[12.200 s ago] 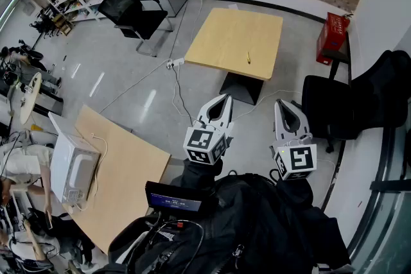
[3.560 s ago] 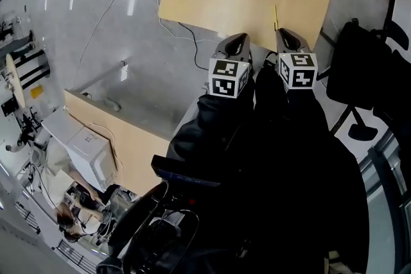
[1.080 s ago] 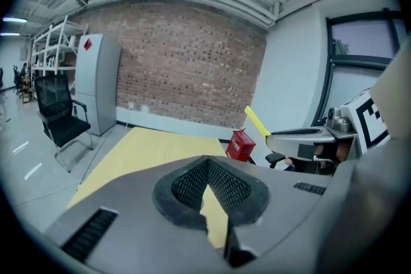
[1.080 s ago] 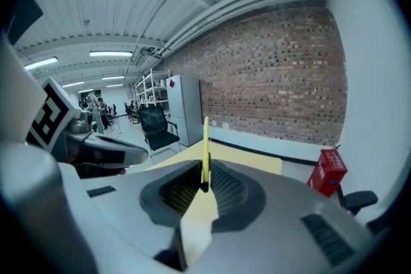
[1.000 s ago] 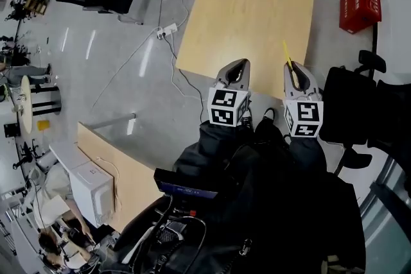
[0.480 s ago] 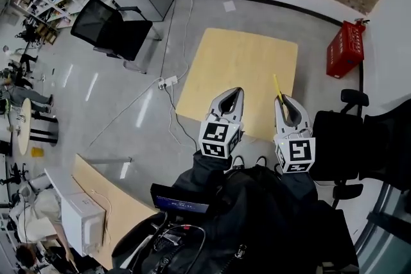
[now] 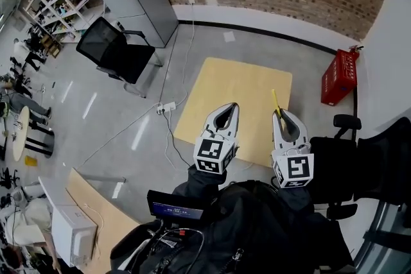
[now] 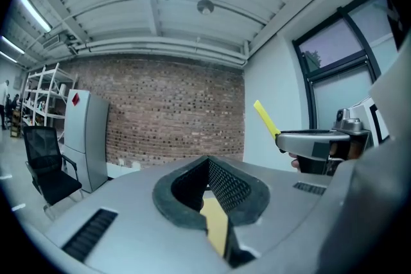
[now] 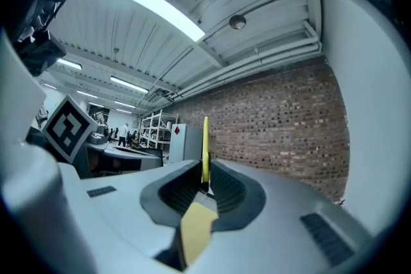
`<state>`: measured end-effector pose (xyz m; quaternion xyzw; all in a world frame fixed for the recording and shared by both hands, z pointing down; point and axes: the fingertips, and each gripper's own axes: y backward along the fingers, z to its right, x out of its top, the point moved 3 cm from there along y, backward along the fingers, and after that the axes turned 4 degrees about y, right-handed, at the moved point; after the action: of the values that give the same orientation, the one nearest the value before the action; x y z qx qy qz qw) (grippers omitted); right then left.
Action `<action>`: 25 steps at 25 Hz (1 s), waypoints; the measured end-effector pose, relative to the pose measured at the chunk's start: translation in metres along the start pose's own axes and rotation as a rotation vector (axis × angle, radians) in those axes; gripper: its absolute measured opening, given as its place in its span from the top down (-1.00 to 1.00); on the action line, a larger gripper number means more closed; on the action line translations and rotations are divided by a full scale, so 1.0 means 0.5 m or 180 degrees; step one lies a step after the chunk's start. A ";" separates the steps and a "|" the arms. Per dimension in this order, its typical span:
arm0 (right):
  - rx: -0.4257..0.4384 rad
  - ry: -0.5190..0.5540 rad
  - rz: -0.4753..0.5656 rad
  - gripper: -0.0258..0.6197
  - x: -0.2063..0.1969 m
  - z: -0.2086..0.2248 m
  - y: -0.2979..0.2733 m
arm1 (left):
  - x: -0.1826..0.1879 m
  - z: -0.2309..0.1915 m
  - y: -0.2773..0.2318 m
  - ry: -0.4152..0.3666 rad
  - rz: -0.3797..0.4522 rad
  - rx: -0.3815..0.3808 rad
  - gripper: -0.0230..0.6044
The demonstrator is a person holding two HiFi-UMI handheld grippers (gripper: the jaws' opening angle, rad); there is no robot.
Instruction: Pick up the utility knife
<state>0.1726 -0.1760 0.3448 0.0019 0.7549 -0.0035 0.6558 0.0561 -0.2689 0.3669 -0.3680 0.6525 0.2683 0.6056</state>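
1. Head view: the right gripper (image 7: 280,119) is clamped on the utility knife (image 7: 275,101), a thin yellow strip poking forward past the jaws. It's held well above the wooden surface (image 7: 237,93). The left gripper (image 7: 225,115) sits alongside, carrying nothing.
2. Left gripper view: jaws pressed together, nothing between them. The knife shows off to the right, slanting up.
3. Right gripper view: the slim yellow body is pinched upright between the pads. Pickup looks basically done imo, and next just needs a steady hold.
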 end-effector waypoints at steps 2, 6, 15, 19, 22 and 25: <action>0.0008 0.0025 0.0065 0.76 0.016 0.000 -0.004 | 0.016 0.002 0.000 -0.0035 0.0062 -0.0005 0.93; 0.0028 0.0057 0.0147 0.76 0.031 0.001 -0.004 | 0.032 0.006 0.003 -0.0065 0.0144 0.0010 0.93; 0.0032 0.0099 0.0303 0.76 0.063 -0.005 -0.022 | 0.059 -0.012 0.004 -0.0168 0.0273 0.0081 0.93; 0.0004 0.0099 0.0335 0.76 0.069 0.002 -0.021 | 0.069 -0.010 0.004 -0.0185 0.0309 0.0069 0.93; -0.0006 0.0107 0.0363 0.76 0.073 0.003 -0.023 | 0.074 -0.011 0.001 -0.0199 0.0329 0.0065 0.93; -0.0002 0.0121 0.0372 0.76 0.070 0.004 -0.022 | 0.072 -0.007 -0.002 -0.0207 0.0339 0.0054 0.93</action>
<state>0.1696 -0.1870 0.3096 0.0459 0.7658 0.0352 0.6405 0.0548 -0.2780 0.3317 -0.3187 0.6534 0.3064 0.6145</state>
